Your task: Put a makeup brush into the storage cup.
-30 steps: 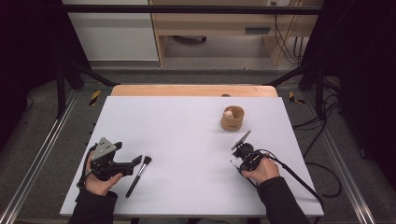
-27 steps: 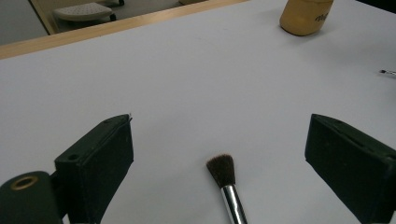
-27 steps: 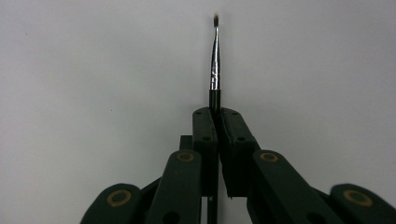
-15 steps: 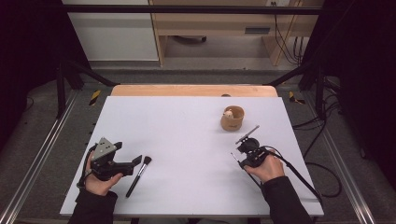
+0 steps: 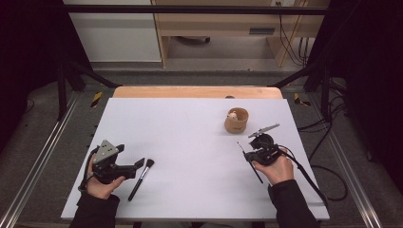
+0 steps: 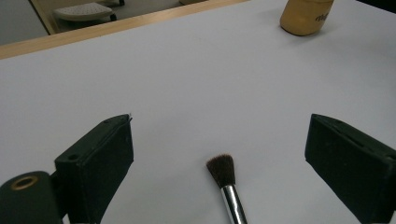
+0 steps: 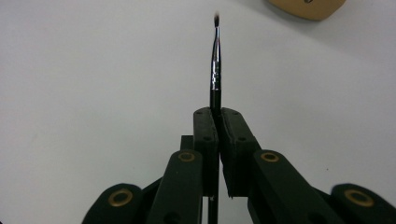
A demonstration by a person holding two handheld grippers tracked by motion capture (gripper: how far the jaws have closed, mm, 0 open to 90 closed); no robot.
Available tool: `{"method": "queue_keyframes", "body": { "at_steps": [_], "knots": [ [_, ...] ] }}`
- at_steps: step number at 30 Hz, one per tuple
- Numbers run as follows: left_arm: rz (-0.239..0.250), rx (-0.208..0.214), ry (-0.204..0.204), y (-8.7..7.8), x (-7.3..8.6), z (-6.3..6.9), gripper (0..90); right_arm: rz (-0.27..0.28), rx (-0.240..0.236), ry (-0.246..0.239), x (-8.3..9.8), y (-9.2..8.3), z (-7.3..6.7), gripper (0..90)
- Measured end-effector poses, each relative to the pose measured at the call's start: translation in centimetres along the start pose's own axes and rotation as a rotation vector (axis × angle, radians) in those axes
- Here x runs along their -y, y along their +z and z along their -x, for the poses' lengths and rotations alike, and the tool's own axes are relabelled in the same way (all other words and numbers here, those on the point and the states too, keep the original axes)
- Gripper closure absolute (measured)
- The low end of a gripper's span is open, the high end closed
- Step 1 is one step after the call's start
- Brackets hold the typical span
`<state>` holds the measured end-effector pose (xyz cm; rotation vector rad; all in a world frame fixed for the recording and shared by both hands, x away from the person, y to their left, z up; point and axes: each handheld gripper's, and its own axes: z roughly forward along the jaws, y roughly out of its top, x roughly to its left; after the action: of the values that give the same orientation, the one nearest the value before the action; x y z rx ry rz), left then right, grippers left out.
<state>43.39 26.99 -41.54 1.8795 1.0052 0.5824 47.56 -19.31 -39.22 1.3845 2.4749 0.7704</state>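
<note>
Two brushes are on show. One thick brush lies on the table, well to the left of the cup and nearer the person. One thin brush sits close to the cup, just in front of it and a little right.

One cup stands on the table, with one small pale thing inside it, too small to tell.

Two grippers: the left gripper far left of the cup, the right gripper just in front of it.

One table. Two hands, one per gripper.
</note>
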Motion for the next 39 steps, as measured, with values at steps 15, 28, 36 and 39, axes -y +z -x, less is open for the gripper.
{"method": "queue_keyframes", "body": {
  "at_steps": [15, 28, 36, 39],
  "knots": [
    [0.001, 0.000, 0.000, 0.0, 0.0, 0.0, 7.2, 0.197, 0.004, 0.038, -0.5, -2.2, 0.3, 85.8],
    [-0.005, 0.004, 0.005, 0.1, 0.0, 0.0, 7.1, 0.367, 0.014, 0.081, -0.7, -3.8, 0.7, 85.8],
    [0.003, 0.008, 0.003, 0.0, 0.0, 0.0, 7.0, 0.445, 0.013, 0.097, -1.3, -4.5, 0.9, 85.7],
    [0.008, 0.010, 0.002, 0.0, 0.0, 0.0, 7.0, 0.462, 0.010, 0.099, -1.6, -4.7, 1.1, 85.8]
  ]
}}
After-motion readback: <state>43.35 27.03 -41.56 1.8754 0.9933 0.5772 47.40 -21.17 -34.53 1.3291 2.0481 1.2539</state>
